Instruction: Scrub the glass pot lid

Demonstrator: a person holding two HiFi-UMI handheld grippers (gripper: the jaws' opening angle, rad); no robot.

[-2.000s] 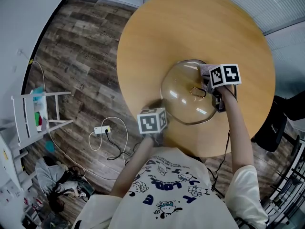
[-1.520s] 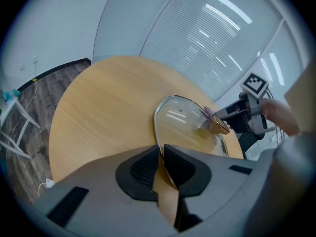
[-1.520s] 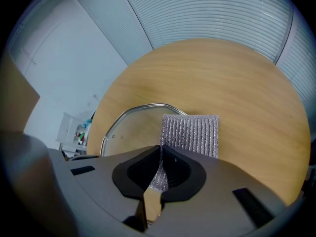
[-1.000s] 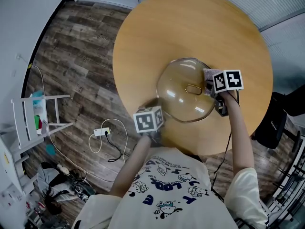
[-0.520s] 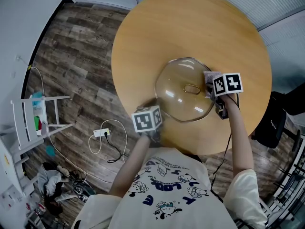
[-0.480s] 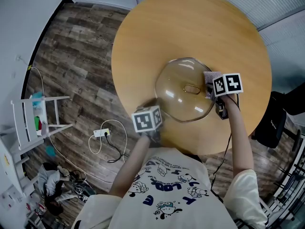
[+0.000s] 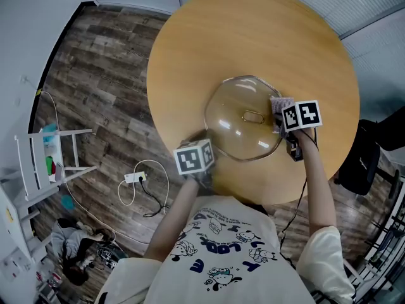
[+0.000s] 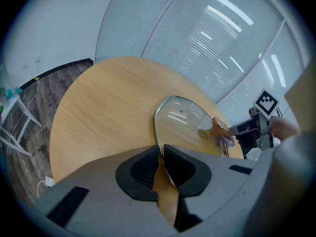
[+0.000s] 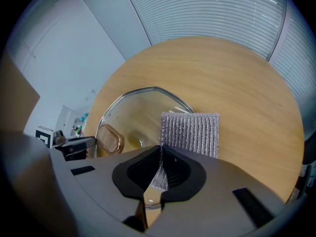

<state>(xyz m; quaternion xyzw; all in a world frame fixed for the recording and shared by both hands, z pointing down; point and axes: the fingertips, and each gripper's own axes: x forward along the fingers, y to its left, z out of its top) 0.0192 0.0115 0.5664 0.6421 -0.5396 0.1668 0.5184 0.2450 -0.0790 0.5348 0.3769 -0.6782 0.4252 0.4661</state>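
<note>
A clear glass pot lid point(image 7: 243, 119) with a metal rim and a bronze loop handle point(image 7: 253, 116) lies on the round wooden table point(image 7: 253, 37). My left gripper point(image 8: 162, 157) is shut on the lid's near rim point(image 8: 157, 132) and holds it tilted. My right gripper point(image 9: 160, 157) is shut on a silver ribbed scrub pad point(image 9: 190, 132), which rests against the lid's right side beside the handle point(image 9: 109, 138). In the head view the pad point(image 7: 280, 104) shows just ahead of the right gripper's marker cube point(image 7: 300, 115); the left cube point(image 7: 194, 157) sits at the lid's near-left edge.
The table's front edge point(image 7: 253, 198) runs close to the person's body. On the wooden floor to the left lie a power strip with cable point(image 7: 136, 177) and a white rack point(image 7: 44, 154). A dark chair point(image 7: 364, 163) stands at the right.
The right gripper and pad have slid back and forth along the lid's right side, ending slightly higher. The lid and left gripper have shifted a little left.
</note>
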